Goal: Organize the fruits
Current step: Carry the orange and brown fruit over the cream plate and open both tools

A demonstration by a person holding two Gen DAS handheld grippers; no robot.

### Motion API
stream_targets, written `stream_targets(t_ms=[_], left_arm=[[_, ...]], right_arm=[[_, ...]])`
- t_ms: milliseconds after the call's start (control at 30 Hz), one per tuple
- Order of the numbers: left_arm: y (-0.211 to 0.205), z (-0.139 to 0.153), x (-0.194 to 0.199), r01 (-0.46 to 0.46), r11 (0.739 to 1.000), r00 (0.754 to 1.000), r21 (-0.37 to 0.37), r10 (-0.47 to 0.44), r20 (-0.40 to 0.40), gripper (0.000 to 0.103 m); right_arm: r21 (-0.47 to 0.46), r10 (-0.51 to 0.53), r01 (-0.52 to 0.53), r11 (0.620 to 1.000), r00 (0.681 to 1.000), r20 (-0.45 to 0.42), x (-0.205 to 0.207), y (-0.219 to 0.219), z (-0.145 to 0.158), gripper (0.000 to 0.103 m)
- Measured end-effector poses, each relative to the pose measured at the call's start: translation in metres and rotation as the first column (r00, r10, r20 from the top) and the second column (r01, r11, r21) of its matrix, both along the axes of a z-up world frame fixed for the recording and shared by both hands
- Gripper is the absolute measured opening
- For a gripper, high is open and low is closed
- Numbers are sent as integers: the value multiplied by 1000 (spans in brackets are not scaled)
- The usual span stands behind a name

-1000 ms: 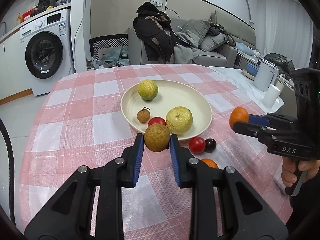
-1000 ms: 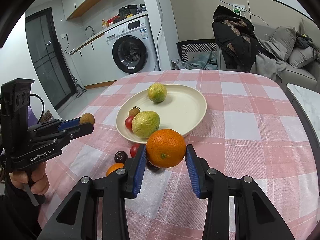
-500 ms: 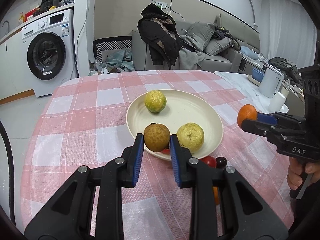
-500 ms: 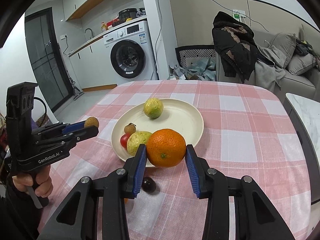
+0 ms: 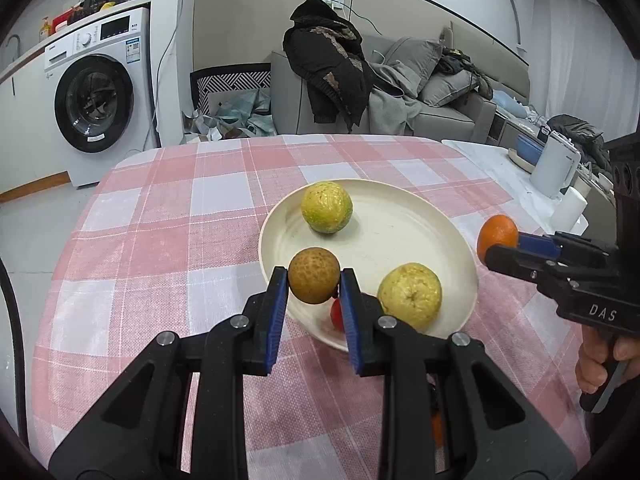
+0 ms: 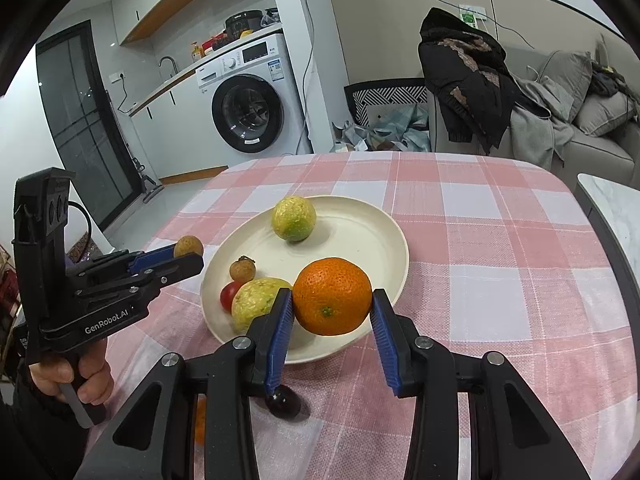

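We've carried both fruits in over the plate (image 5: 452,224) in the last second: left tool (image 5: 314,286) clamped on the longan (image 5: 314,275) above its near rim, right tool (image 6: 331,304) gripping the orange (image 6: 332,295) at its right edge. Both look ready to drop.

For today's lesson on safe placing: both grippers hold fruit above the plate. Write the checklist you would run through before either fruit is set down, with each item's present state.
1. Left gripper shut on the brown fruit: ok.
2. Right gripper shut on the orange: ok.
3. Bare space on the plate for both: ok.
4. Brown fruit clear of the red tomato beneath: cannot tell.
5. Grippers apart from each other: ok.
6. All loose fruit on the plate: not ok, a dark fruit lies on the tablecloth.
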State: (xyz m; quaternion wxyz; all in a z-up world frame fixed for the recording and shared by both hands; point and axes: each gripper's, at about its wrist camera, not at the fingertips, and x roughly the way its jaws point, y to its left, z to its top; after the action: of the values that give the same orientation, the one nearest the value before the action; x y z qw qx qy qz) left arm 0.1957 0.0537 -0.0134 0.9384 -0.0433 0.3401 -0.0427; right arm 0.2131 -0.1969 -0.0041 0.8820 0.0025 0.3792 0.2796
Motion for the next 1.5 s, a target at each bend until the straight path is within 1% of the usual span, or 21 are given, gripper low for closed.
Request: stream_targets(t_ms=[633,867,933,1033,1100,1133,1167,1200,1233,1267,1300,1333,1400,1433,1467,1500], left_arm=[[11,-27,62,-32,999,998,-10,31,-57,23],[5,-31,66,-14,1000,999,12,15,-48,23],[5,-30,66,-19,1000,999,12,20,-50,24],[7,-30,63,-22,1000,998,1,22,-57,26],[6,-28,58,-28,999,998,17,29,-56,32],[5,-27,55,-30,999,998,27,31,-51,37],[5,-25,50,-31,999,998,35,33,-47,47],[4,-24,47,-32,999,998,42,34,-47,54],[4,-22,43,-35,998,998,44,37,-49,70],[4,-19,37,-38,998,998,41,40,-44,80],[5,-17,30,-41,999,999,32,42,-34,82],[5,-14,24,-40,999,999,28,41,-27,82],[5,-9,13,-40,999,999,29,41,-25,85],[4,-7,6,-41,999,999,29,41,-23,89],[3,-5,-2,-41,999,999,26,41,-18,97],[3,-4,-9,-44,999,999,25,44,-13,101]], right_arm=[[-57,14,-16,998,999,-37,26,15,-26,40],[-71,24,-25,997,999,-23,26,19,-30,40],[-70,23,-24,997,1000,-21,26,18,-30,41],[-78,29,-27,997,999,19,21,18,-24,50],[-76,22,-19,997,999,40,17,14,-19,57],[-72,16,-13,997,999,44,16,12,-17,59],[-65,10,-7,998,999,47,15,9,-15,64],[-56,5,-2,998,999,48,13,5,-12,72],[-46,12,-10,999,999,45,10,2,-10,78],[-38,22,-20,999,999,47,8,0,-8,87],[-32,23,-21,999,998,56,4,-2,-6,92],[-30,19,-17,999,998,63,0,-4,-3,94],[-29,19,-17,999,998,61,-8,-8,1,103],[-32,23,-21,999,998,56,-11,-8,2,103],[-40,24,-22,999,998,50,-13,-9,2,103],[-52,20,-18,998,999,42,-15,-9,3,103]])
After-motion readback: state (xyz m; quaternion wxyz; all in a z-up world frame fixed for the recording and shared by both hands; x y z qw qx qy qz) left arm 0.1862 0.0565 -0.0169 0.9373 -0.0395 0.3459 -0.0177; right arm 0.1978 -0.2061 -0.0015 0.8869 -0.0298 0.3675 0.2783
